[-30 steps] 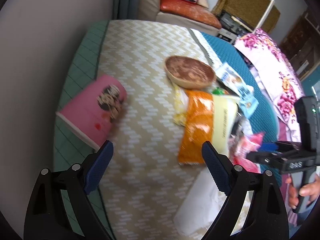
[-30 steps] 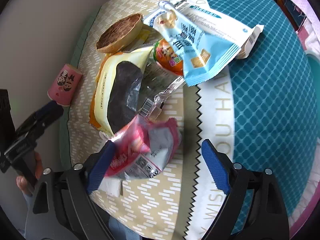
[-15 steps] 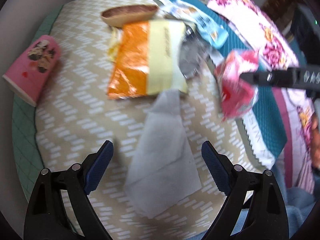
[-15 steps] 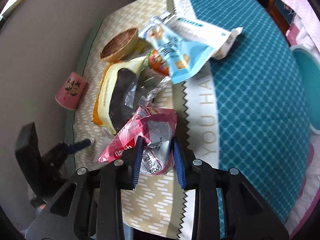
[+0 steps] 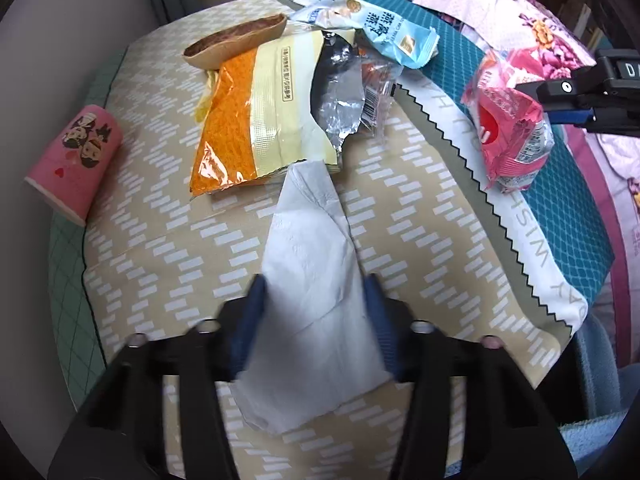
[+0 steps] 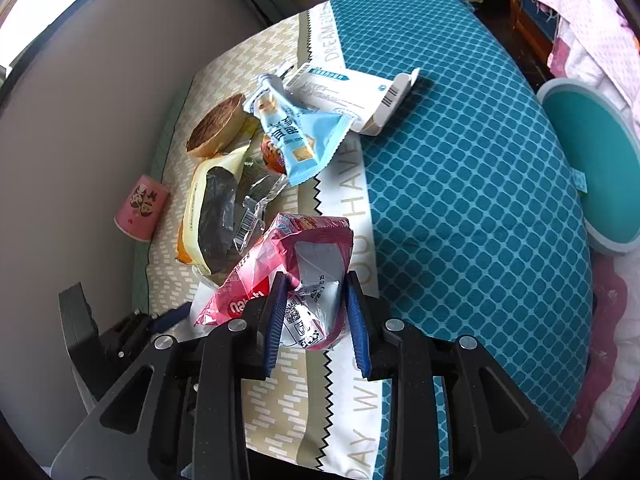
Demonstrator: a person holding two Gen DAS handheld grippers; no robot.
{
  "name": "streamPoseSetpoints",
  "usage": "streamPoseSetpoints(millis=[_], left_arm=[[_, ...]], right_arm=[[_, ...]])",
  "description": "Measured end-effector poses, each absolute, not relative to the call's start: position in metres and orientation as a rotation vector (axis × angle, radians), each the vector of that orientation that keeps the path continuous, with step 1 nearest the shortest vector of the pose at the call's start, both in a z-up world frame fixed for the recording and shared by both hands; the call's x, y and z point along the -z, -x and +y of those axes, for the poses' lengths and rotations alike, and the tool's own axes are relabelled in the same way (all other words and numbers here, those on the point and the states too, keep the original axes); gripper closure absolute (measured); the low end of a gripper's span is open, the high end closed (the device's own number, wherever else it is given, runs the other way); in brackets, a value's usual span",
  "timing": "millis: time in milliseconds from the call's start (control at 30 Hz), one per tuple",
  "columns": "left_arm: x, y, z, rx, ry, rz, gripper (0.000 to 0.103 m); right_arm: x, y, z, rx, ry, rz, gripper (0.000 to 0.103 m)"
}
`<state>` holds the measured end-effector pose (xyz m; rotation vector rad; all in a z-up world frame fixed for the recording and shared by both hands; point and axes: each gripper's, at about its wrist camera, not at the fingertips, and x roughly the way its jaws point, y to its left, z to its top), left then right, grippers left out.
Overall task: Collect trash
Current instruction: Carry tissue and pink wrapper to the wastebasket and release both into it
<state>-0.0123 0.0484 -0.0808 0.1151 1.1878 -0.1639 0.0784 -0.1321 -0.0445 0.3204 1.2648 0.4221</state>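
Observation:
My left gripper (image 5: 314, 304) has its jaws partly closed around a white tissue (image 5: 312, 320) lying on the table; they look motion-blurred. My right gripper (image 6: 314, 300) is shut on a pink snack wrapper (image 6: 280, 276) and holds it above the table; the wrapper also shows in the left wrist view (image 5: 508, 120). On the table lie an orange-and-yellow snack bag (image 5: 256, 112), a light-blue wrapper (image 5: 384, 28), a clear crumpled wrapper (image 5: 372, 80), a brown bowl (image 5: 236, 40) and a pink paper cup (image 5: 76, 160) on its side.
A white carton (image 6: 352, 92) lies on the teal cloth (image 6: 460, 160). A teal round lid or basin (image 6: 592, 164) sits at the right. A grey wall (image 6: 80, 120) borders the table's left. A floral cloth (image 5: 520, 12) is beyond the far edge.
My left gripper's jaws have narrowed around the tissue. My right gripper has lifted the pink wrapper higher off the table.

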Motion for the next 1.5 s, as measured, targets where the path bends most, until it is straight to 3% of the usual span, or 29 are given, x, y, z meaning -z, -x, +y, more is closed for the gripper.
streamPoseSetpoints(millis=[100, 133, 500, 933, 1500], left_arm=[[0.078, 0.012, 0.056, 0.130, -0.057, 1.209, 0.092], [0.077, 0.011, 0.060, 0.126, -0.022, 1.221, 0.094], [0.009, -0.001, 0.053, 0.173, 0.122, 1.126, 0.094], [-0.044, -0.085, -0.057, 0.374, 0.090, 1.024, 0.094], [0.002, -0.173, -0.239, 0.577, -0.024, 1.129, 0.094]], right_arm=[[0.044, -0.076, -0.143, -0.425, -0.342, 1.250, 0.075], [0.043, -0.076, -0.146, -0.427, -0.348, 1.246, 0.075], [0.033, -0.070, -0.207, -0.399, -0.430, 1.183, 0.075], [-0.010, -0.082, -0.310, -0.226, -0.520, 0.977, 0.075], [0.012, -0.103, -0.449, 0.007, -0.581, 0.930, 0.075]])
